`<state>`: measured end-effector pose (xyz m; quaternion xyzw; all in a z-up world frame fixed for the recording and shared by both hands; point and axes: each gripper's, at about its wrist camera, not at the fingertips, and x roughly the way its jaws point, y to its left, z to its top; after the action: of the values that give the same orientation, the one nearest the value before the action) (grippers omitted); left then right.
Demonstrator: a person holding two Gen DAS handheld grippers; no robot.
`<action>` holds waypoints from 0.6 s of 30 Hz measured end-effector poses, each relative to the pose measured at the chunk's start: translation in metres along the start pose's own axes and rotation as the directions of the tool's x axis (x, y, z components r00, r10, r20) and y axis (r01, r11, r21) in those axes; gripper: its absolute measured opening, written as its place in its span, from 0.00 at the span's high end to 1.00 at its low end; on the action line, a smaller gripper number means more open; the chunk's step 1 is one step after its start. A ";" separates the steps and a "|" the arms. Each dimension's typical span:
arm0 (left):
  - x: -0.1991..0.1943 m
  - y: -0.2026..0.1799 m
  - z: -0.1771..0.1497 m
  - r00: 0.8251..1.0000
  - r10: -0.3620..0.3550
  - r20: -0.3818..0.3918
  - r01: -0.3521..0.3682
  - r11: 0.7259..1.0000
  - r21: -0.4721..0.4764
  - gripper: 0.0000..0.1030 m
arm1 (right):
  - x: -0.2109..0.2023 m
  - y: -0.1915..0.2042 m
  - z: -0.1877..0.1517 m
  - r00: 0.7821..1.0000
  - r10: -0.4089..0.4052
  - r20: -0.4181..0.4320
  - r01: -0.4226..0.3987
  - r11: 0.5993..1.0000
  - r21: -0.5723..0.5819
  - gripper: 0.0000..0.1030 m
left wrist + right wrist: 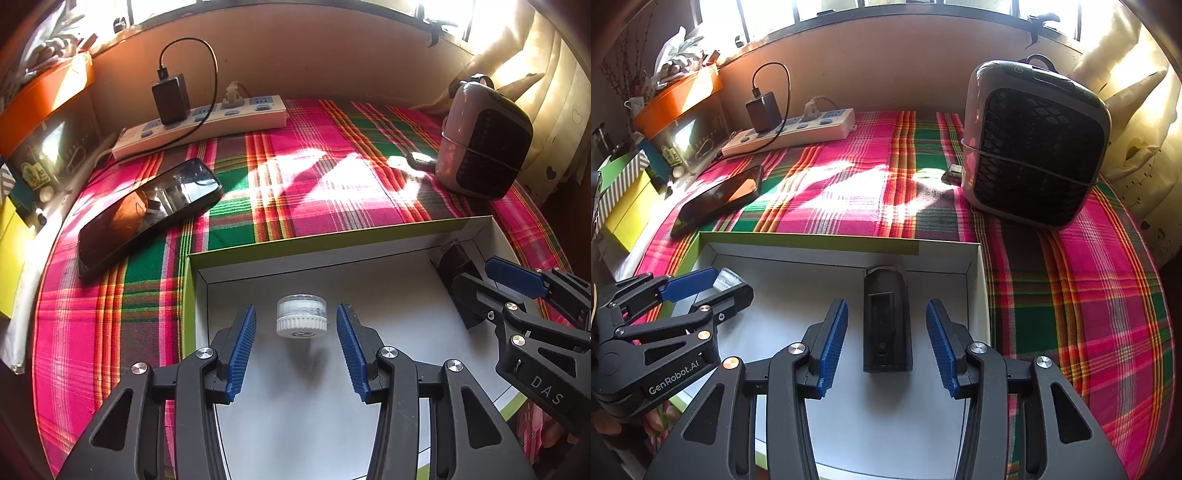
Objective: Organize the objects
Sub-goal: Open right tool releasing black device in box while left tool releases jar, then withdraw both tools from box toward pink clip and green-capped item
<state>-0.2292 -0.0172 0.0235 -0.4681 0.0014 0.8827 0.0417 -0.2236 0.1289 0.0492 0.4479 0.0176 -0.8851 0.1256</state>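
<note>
Hovering over white tray (388,258), both grippers gape wide, holding nothing.
Left gripper (296,347) flanks small jar (301,320), lower centre; right gripper (886,347) flanks black block (887,325), perhaps a charger.

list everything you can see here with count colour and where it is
small jar: 1, clear with white ribbed cap, in the box, between the left gripper's fingers
black device: 1, black, in the box near its right wall
box: 1, white inside with green edge, open, front of the cloth
phone: 1, black, lying on the cloth left of the box
power strip: 1, white with blue sockets, back left by the wall
charger: 1, black, plugged into the power strip
fan heater: 1, grey and black, back right on the cloth
plaid cloth: 1, pink, green and red, covering the surface
left gripper: 1, black with blue pads, open
right gripper: 1, black with blue pads, open
</note>
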 end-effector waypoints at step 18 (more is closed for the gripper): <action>-0.049 0.008 -0.026 0.997 0.017 0.079 -0.014 0.999 -0.044 0.57 | -0.034 0.003 -0.020 0.999 0.006 0.045 -0.006 1.000 0.012 0.49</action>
<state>-0.1811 -0.0301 0.0492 -0.4336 -0.0156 0.9006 0.0248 -0.1875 0.1358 0.0642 0.4285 0.0082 -0.8947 0.1258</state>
